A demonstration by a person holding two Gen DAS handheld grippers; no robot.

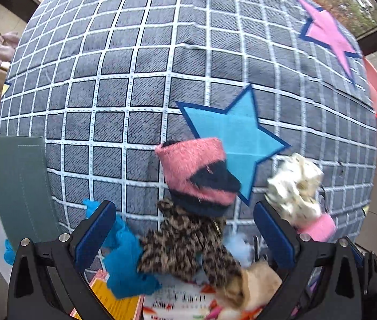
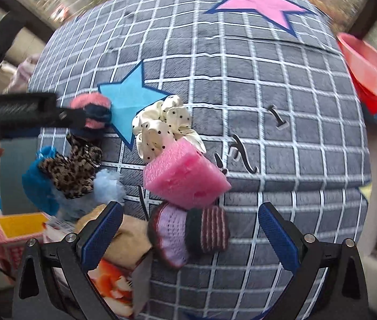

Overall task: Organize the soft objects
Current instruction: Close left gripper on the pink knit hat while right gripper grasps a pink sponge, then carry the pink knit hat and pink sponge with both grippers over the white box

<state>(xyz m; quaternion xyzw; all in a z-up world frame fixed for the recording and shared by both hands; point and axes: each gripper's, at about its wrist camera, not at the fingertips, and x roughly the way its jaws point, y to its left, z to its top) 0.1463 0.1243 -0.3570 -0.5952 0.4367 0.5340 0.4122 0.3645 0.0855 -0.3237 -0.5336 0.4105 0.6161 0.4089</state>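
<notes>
- Left wrist view: the left gripper (image 1: 184,236) stands spread wide, nothing between its blue pads, above a heap of soft items at the near edge of the grey grid-patterned cloth with star patches (image 1: 140,74).
- Directly between the pads lies a leopard-print fabric scrunchie (image 1: 185,242); a fuzzy pink-and-navy striped sock (image 1: 196,173) touches its far end, and a bright blue ruffled scrunchie (image 1: 124,261) lies just beside it on the left.
- Judgement: the leopard piece is the likely target. Descend centred on its bulk and close only on it, since neighbours overlap and could lift along.
- Right wrist view: the right gripper (image 2: 191,237) is likewise spread and empty, over a lilac-and-maroon knitted sock (image 2: 185,234).
- A pink foam sponge block (image 2: 183,176) touches that sock's far side, with a cream polka-dot scrunchie (image 2: 161,122) behind it.
- Judgement: grip the sock low at its middle, clear of the sponge; soft knit will compress, so close fully.
- A stack of red plastic basins (image 2: 369,72) sits at the cloth's far right, well apart from the heap; whether it is the destination cannot be told.
</notes>
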